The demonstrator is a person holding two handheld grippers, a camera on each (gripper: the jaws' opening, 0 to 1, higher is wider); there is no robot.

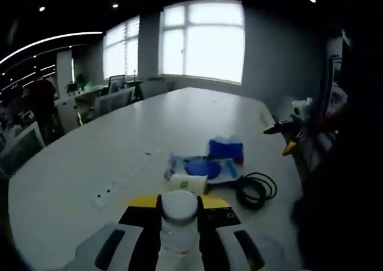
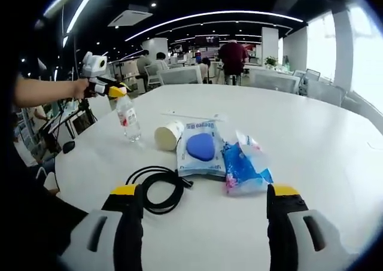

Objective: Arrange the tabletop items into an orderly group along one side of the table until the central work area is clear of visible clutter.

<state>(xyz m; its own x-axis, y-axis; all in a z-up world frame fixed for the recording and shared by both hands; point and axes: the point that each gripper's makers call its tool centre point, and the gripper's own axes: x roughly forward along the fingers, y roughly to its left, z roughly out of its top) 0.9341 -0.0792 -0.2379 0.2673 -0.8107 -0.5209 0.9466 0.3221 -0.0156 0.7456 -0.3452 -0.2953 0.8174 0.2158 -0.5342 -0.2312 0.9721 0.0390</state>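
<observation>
Left of centre in the right gripper view, the left gripper (image 2: 117, 93) clamps a bottle (image 2: 128, 119); the right gripper (image 2: 203, 214) gapes apart over the cable (image 2: 157, 187).

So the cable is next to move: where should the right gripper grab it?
Take the cable across its bundled loop, coming straight down from above. It lies flat and coiled on the table, just ahead of the open right gripper, so pinching several strands together lifts the whole coil.

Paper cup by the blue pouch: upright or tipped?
Tipped. The paper cup lies on its side on the table, its open mouth facing the water bottle held upright in the left claw.
</observation>
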